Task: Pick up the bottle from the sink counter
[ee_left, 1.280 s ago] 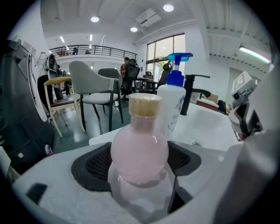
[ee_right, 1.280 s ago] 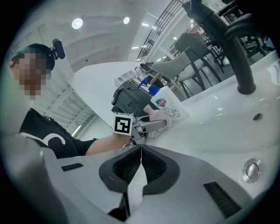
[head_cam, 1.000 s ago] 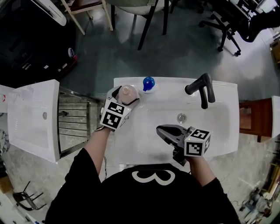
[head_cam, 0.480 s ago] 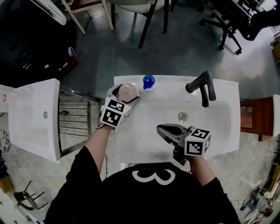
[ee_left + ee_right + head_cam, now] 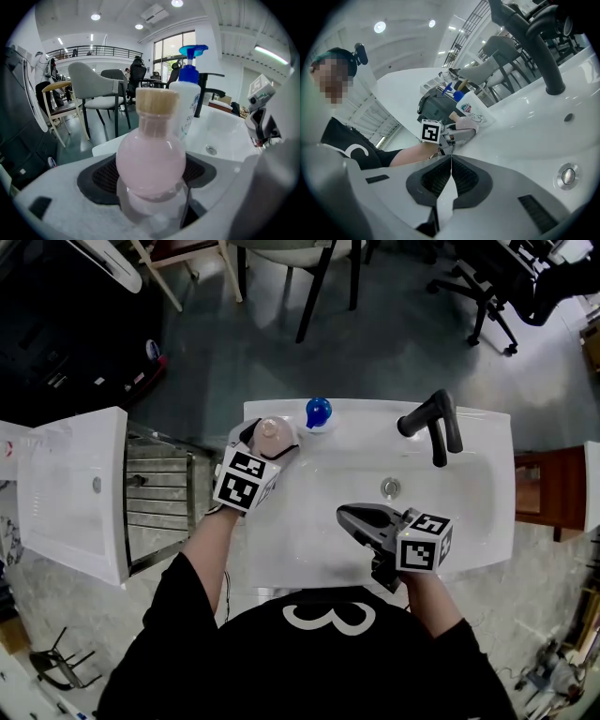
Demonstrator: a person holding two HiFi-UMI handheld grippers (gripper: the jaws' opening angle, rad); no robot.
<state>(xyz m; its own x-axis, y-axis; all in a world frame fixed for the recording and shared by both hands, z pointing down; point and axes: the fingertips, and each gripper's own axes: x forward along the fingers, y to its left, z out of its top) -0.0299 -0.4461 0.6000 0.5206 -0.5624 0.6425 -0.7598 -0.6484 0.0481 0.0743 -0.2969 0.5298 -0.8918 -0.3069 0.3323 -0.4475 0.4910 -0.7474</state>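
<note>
A round pink bottle (image 5: 272, 435) with a cork-coloured top stands at the back left corner of the white sink counter (image 5: 281, 554). My left gripper (image 5: 270, 442) is shut on it, one pad pressing each side of its belly. The left gripper view shows the bottle (image 5: 151, 157) upright between the dark pads, filling the middle of my left gripper (image 5: 150, 177). My right gripper (image 5: 342, 515) hovers over the basin, shut with nothing in it. In its own view the right gripper (image 5: 451, 161) has its pads meeting edge to edge, with the pink bottle (image 5: 465, 124) far ahead.
A white pump bottle with a blue head (image 5: 318, 415) stands just right of the pink bottle. A black faucet (image 5: 433, 427) rises at the back right, above the drain (image 5: 390, 489). A second white unit (image 5: 70, 493) and a metal rack lie left; chairs stand beyond the counter.
Almost nothing differs. The left gripper and the pink bottle have crept a few pixels toward the back of the counter; the right gripper holds its place.
</note>
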